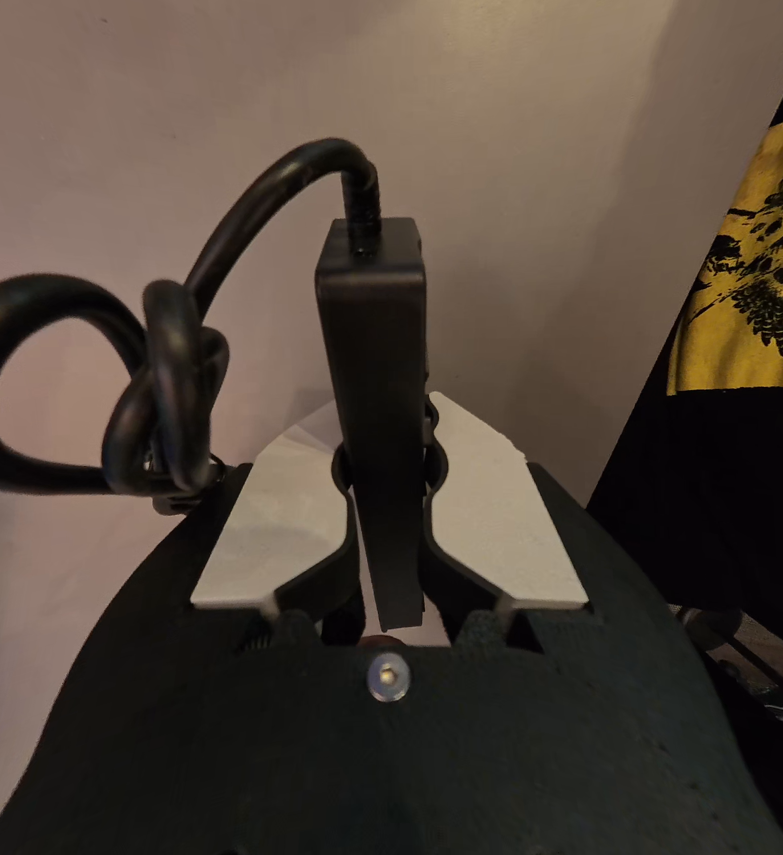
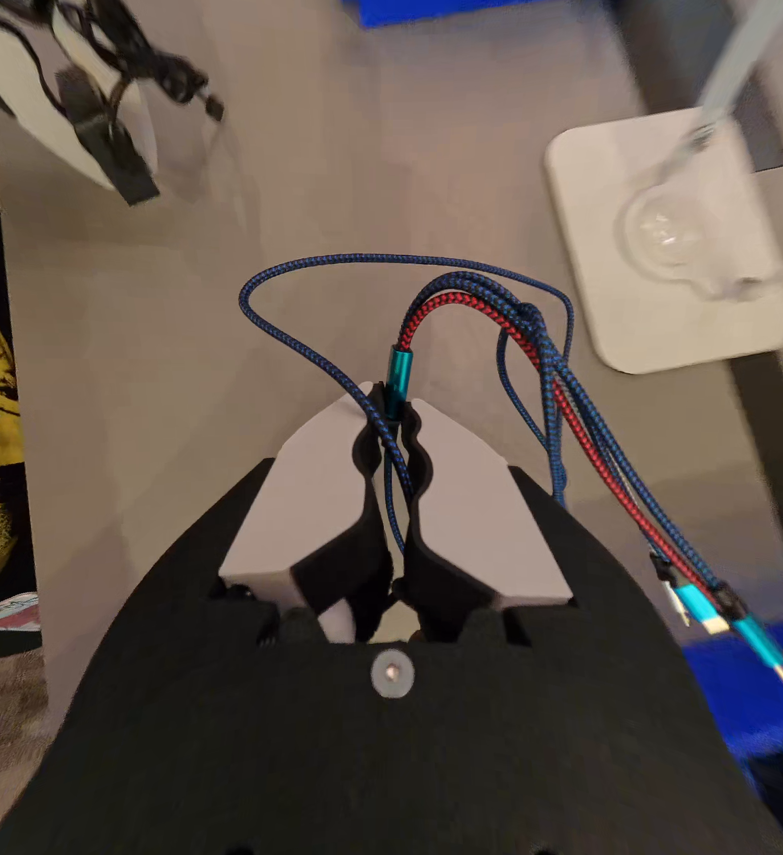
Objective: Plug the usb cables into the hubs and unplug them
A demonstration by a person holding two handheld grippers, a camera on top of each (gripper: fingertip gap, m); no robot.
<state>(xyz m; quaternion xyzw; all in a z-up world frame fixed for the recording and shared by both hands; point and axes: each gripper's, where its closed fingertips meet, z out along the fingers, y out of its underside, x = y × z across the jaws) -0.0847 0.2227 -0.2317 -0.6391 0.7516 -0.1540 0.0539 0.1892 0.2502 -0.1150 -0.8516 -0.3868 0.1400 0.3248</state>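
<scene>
Above the surface point(image 2: 287, 208), my left claw point(image 1: 387, 444) pinches the black hub point(image 1: 371, 370); my right claw point(image 2: 394, 407) pinches a teal plug point(image 2: 398, 379).

Each wrist camera looks closely forward along its tool.

The hub point(image 1: 375, 393) stands upright between the left tool's point(image 1: 385, 430) fingers, its cord point(image 1: 241, 222) looping leftward; the lamp base point(image 2: 667, 240) lies on the worktop point(image 2: 334, 162) right of the right tool point(image 2: 391, 407).
</scene>
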